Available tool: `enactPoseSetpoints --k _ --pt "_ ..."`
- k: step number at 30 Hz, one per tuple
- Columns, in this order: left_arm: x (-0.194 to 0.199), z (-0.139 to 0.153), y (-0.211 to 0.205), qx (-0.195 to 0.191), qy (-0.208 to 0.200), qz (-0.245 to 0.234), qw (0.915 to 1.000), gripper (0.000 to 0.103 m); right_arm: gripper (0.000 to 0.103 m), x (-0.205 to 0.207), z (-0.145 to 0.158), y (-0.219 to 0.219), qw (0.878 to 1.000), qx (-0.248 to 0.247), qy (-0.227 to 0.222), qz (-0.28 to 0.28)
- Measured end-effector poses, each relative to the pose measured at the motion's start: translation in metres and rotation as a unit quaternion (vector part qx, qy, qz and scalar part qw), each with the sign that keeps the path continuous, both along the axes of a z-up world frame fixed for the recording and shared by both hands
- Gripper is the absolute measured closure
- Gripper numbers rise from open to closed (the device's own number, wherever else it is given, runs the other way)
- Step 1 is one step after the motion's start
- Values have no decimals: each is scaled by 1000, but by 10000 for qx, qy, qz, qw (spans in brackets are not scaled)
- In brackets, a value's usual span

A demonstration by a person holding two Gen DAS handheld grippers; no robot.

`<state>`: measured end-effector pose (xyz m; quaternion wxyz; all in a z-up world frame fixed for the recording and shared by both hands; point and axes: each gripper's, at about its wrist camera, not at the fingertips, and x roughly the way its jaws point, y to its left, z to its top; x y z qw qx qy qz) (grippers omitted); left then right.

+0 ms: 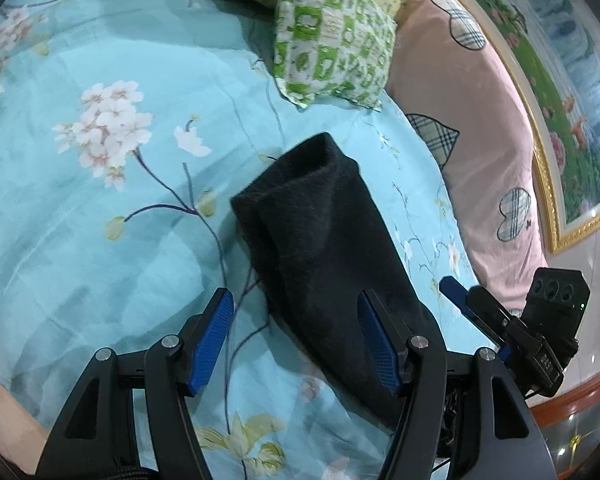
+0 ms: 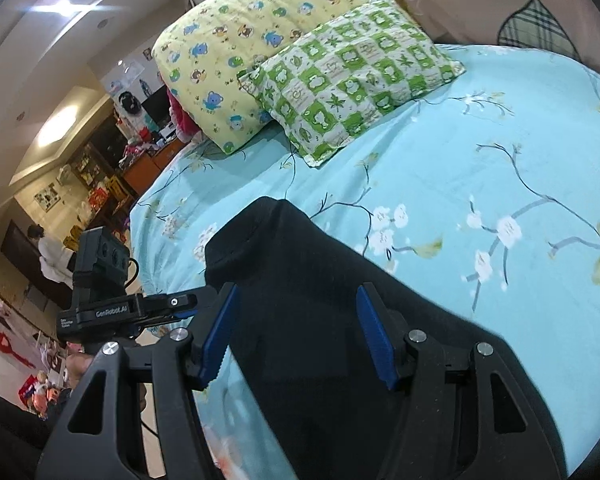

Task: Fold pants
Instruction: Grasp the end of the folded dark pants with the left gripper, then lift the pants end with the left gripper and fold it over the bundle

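Observation:
Black pants (image 1: 312, 232) lie folded into a narrow strip on the light blue floral bedsheet (image 1: 100, 208). In the left wrist view my left gripper (image 1: 296, 300) is open, its blue pads on either side of the strip's near part, just above it. The right gripper (image 1: 500, 312) shows at the right edge beside the pants. In the right wrist view the pants (image 2: 300, 280) run toward the camera. My right gripper (image 2: 294, 296) is open over them, empty. The left gripper (image 2: 140, 308) shows at the left.
A green-checked pillow (image 1: 332, 36) and a yellow cartoon pillow (image 2: 260, 32) lie at the head of the bed. A pink blanket (image 1: 472, 120) lies along the right side by a framed picture (image 1: 560, 100). A cluttered room (image 2: 60, 200) is beyond the bed's left edge.

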<state>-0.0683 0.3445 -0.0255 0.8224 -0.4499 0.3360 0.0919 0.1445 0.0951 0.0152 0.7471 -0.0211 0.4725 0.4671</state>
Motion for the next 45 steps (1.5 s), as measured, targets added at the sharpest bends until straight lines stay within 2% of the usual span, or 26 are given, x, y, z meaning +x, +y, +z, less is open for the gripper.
enactPoseSetpoints --k 9,14,22,24,26,28,29,30,31,35,39,45 --pt "8 -7 3 18 31 87 10000 38 41 36 -17 57 9968 -418 -93 672" --pt "13 -11 1 43 29 80 10000 38 42 45 -33 93 9884 -771 -79 1305" --pt "21 -12 3 31 -10 63 10000 38 42 48 -56 121 9803 -1054 -50 1671" --pt "23 -13 3 72 -18 61 10000 38 45 50 -58 123 9795 -1085 -31 1695" --pt "27 -12 1 183 -29 45 9998 38 60 56 -62 124 9788 -1047 194 1748" --pt "30 -12 0 304 -37 45 9995 40 67 60 -66 125 9780 -1030 356 1777" --pt "32 -11 -1 378 -45 38 9993 47 72 61 -66 125 9780 -1028 365 1778" --pt "34 -10 -2 475 -44 16 9989 63 73 63 -66 124 9783 -1009 409 1765" --pt "38 -11 -3 564 8 -43 9984 71 76 63 -66 123 9787 -985 431 1749" --pt "42 -9 -1 494 -118 -158 9986 83 83 64 -60 116 9798 -909 473 1715" --pt "39 13 -9 605 -341 -218 9973 86 84 67 -48 108 9836 -668 576 1573" --pt "37 50 -29 745 -655 -365 9944 86 85 60 -12 89 9879 -319 460 1446"
